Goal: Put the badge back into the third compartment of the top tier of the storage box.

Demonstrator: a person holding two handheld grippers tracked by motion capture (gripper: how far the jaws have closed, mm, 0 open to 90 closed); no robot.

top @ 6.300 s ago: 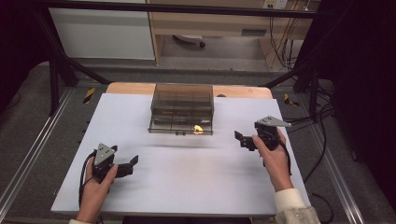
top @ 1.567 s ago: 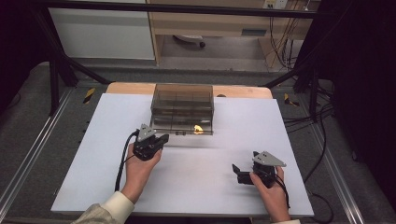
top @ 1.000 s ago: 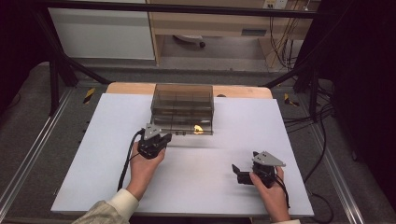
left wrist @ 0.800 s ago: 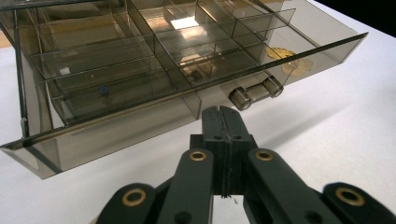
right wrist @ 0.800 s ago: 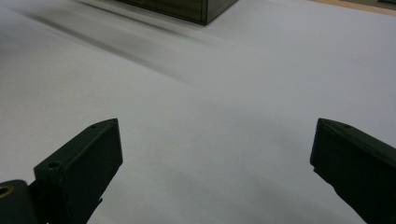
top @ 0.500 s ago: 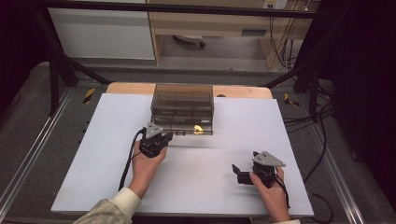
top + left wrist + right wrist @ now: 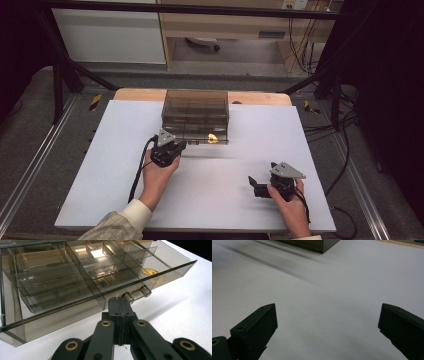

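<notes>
Jaws of the left gripper (image 7: 119, 305) are pressed together just short of the drawer's knob (image 7: 136, 294) on the smoky organizer box (image 7: 196, 114). Bare white tabletop (image 7: 220, 192) stretches rightward to the right gripper (image 7: 256, 184), spread wide, holding nothing.

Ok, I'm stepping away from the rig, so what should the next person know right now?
Left gripper: jaws shut, tips at the front of the smoky plastic drawer box, right beside the drawer's knob handle; whether it touches the handle, I cannot tell.
Right gripper: jaws open, nothing between them, low over the white table, apart from the box.
The drawer stands partly pulled out; a small gold piece lies in one front compartment.
Left to do, probably: move the drawer by its handle, one way or the other.
</notes>
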